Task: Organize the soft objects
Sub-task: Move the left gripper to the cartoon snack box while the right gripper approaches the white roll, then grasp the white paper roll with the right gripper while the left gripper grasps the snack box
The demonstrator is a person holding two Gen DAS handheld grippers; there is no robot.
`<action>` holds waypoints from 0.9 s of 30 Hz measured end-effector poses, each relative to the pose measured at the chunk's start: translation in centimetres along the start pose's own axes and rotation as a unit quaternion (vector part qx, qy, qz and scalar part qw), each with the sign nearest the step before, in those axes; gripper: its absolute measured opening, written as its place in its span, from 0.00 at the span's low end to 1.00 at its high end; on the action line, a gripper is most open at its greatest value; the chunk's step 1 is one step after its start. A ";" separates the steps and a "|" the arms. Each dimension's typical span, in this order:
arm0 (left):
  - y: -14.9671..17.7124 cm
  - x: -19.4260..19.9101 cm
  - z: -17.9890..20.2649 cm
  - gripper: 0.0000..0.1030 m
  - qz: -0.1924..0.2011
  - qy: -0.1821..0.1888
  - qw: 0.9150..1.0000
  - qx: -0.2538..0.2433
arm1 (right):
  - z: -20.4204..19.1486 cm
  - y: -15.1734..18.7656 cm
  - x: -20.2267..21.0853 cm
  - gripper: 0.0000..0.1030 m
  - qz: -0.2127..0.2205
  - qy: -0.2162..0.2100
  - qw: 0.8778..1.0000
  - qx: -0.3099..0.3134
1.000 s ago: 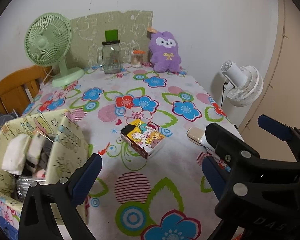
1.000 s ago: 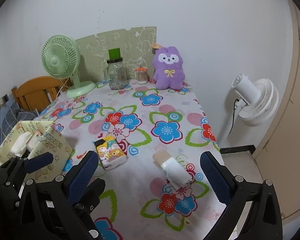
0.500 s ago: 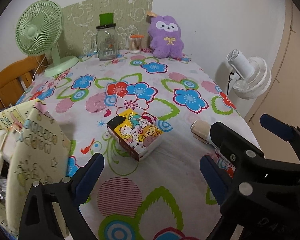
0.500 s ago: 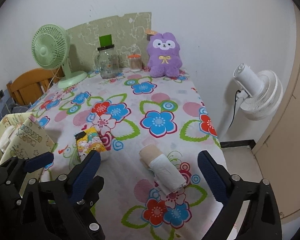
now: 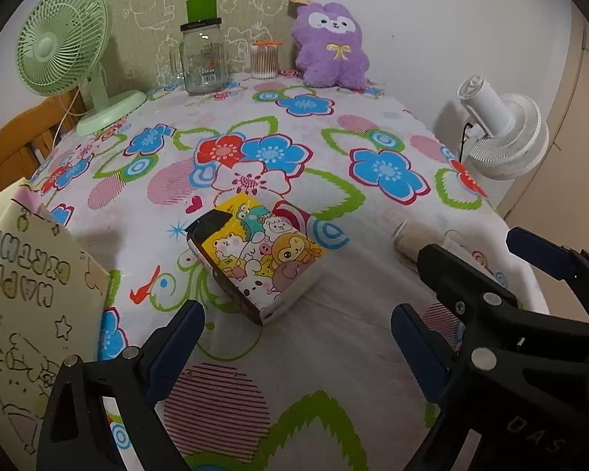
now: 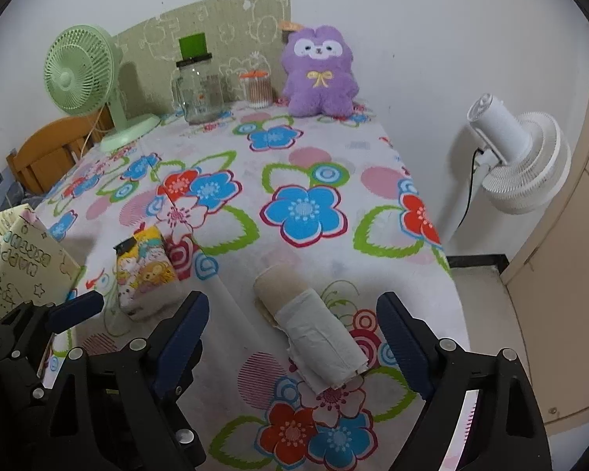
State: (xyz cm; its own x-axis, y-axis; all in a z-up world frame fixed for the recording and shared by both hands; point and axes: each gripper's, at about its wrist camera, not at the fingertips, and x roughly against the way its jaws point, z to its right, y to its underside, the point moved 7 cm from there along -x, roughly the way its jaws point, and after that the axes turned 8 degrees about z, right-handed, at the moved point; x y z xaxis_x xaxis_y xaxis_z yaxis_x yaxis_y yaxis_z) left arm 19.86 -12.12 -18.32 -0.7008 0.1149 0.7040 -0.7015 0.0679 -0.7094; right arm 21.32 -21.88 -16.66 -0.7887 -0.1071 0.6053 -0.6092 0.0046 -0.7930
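Tissue pack and paper roll lie loose on the flowered table

Tissue pack, printed with cartoon animals, lies flat near the middle of the flowered tablecloth, ahead of the left gripper, whose blue-padded jaws stand wide apart with nothing between them. A nearly used-up paper roll lies on its side to the right of the pack, well apart from it and close to the table's right edge; its bare cardboard core points to the far side and a loose tail of paper trails near. The right gripper sits over it with the roll showing in the gap between its jaws, which are closing; the pads do not touch the roll.

Around them, largest first: a white floor fan stands off the table to the right. A green desk fan stands at the far left corner, with a wooden chair back behind the table's left edge. A purple plush toy sits at the far edge against the wall. Nothing lies between either gripper and its item.

Containers: a cream paper gift bag stands at the near left edge; its inside cannot be seen. A glass jar mug with a dark lid stands at the far edge and looks empty. Beside it, a small clear tub with an orange lid holds cotton swabs.
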 end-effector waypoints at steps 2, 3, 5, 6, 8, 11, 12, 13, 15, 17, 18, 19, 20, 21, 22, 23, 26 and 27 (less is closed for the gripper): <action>0.2 -0.4 0.0 0.94 -0.008 0.000 1.000 0.000 | 0.1 0.3 -0.6 0.79 -0.011 -0.002 1.000 -0.002; 0.3 -0.6 0.0 0.94 -0.011 0.000 1.000 0.000 | 0.1 0.5 -0.9 0.77 -0.017 -0.004 1.000 -0.004; 0.5 -1.0 0.0 0.94 -0.017 0.000 1.000 -0.001 | 0.2 0.9 -1.5 0.74 -0.031 -0.007 0.999 -0.009; 0.5 -1.1 0.0 0.94 -0.018 0.000 1.000 -0.002 | 0.2 1.1 -1.7 0.70 -0.036 -0.011 0.999 -0.011; 0.6 -1.1 0.0 0.94 -0.015 -0.003 1.000 -0.006 | 0.2 1.4 -2.2 0.66 -0.047 -0.015 0.999 -0.014; 0.6 -1.1 0.0 0.94 -0.012 -0.005 1.000 -0.009 | 0.3 1.6 -2.5 0.62 -0.050 -0.011 0.999 -0.014; 0.6 -1.1 0.0 0.94 -0.012 -0.004 1.000 -0.010 | 0.2 1.7 -2.5 0.54 -0.050 -0.009 0.999 -0.014; 0.6 -1.1 0.0 0.94 -0.012 -0.004 1.000 -0.010 | 0.2 1.7 -2.6 0.48 -0.050 -0.009 0.999 -0.014; 0.6 -1.2 0.0 0.94 -0.012 -0.004 1.000 -0.010 | 0.2 1.6 -2.7 0.44 -0.049 -0.008 0.999 -0.013; 0.6 -1.1 0.0 0.94 -0.012 -0.006 1.000 -0.009 | 0.1 1.6 -2.7 0.40 -0.049 -0.008 0.999 -0.010; 0.5 -1.1 0.0 0.94 -0.012 -0.007 1.000 -0.009 | 0.1 1.6 -2.7 0.39 -0.050 -0.008 0.999 -0.009; 0.5 -1.1 -0.1 0.94 -0.011 -0.008 1.000 -0.008 | 0.1 1.5 -2.7 0.38 -0.049 -0.007 0.999 -0.007; 0.4 -1.0 -0.2 0.94 -0.010 -0.009 1.000 -0.006 | 0.0 1.4 -2.7 0.37 -0.049 -0.007 0.999 -0.005; 0.3 -1.0 -0.3 0.94 -0.008 -0.008 1.000 -0.004 | 0.0 1.3 -2.7 0.36 -0.048 -0.009 0.999 -0.005; 0.2 -0.9 -0.3 0.94 -0.007 -0.006 1.000 -0.001 | -0.1 1.2 -2.6 0.36 -0.046 -0.011 0.999 -0.006; 0.1 -0.8 -0.4 0.94 -0.006 -0.005 1.000 0.001 | -0.1 1.0 -2.5 0.36 -0.045 -0.011 0.999 -0.007; -0.5 -0.6 -0.6 0.94 0.001 -0.009 1.000 0.006 | -0.1 0.3 -2.2 0.36 -0.035 -0.010 0.999 -0.006; -0.8 -0.5 -0.6 0.94 0.006 -0.011 1.000 0.009 | -0.2 0.1 -2.1 0.36 -0.032 -0.010 0.999 -0.005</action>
State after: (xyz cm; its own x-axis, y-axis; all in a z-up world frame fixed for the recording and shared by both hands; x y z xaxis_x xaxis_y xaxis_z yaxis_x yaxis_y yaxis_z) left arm 20.86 -11.60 -18.08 -0.7117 0.0937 0.6962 -0.6951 0.0492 -0.7172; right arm 22.89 -21.49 -17.98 -0.7461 -0.1271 0.6536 -0.6596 0.0071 -0.7516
